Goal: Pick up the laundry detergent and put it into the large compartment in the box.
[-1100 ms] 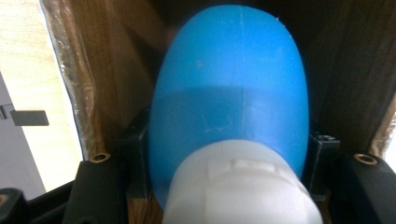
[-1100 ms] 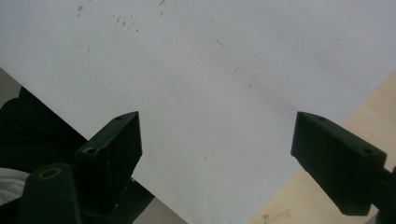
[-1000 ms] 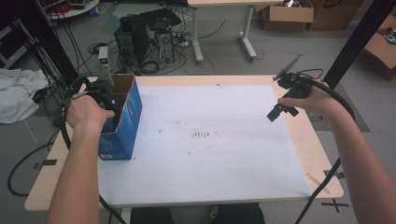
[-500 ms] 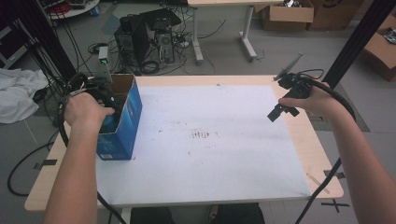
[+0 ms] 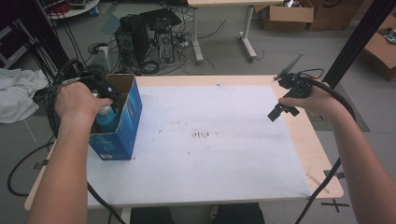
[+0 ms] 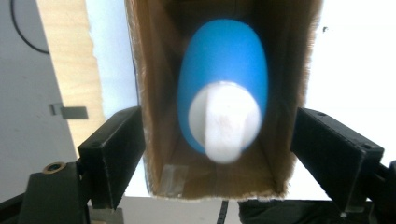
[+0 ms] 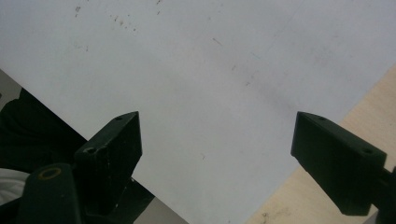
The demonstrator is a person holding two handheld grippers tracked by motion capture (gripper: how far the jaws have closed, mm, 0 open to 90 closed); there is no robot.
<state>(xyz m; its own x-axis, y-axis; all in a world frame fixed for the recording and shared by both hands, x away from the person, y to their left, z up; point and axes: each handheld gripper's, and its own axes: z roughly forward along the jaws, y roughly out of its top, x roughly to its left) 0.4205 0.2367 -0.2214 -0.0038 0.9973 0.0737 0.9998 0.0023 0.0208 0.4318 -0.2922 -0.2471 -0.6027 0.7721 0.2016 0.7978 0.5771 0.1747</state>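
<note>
A blue cardboard box (image 5: pixel 122 125) stands open-topped at the left edge of the table. Inside it stands a blue bottle (image 5: pixel 108 117) with a white cap (image 6: pixel 225 120). My left gripper (image 5: pixel 103 91) hovers over the box mouth. In the left gripper view it (image 6: pixel 219 135) is open, one jaw outside each side wall of the box (image 6: pixel 154 93), and the bottle (image 6: pixel 224 60) sits untouched between them. My right gripper (image 5: pixel 280 111) is held above the table's right side; it (image 7: pixel 217 135) is open with nothing between its jaws.
A white sheet (image 5: pixel 210 135) covers most of the wooden table (image 5: pixel 322 168). Behind the table, computer cases and tangled cables (image 5: pixel 149 37) lie on the floor. A black post (image 5: pixel 355 42) rises at the right. White cloth (image 5: pixel 16 98) lies at the left.
My left hand has shifted a little left and back over the box, uncovering the blue bottle in the high view. The right gripper has stayed in place.
</note>
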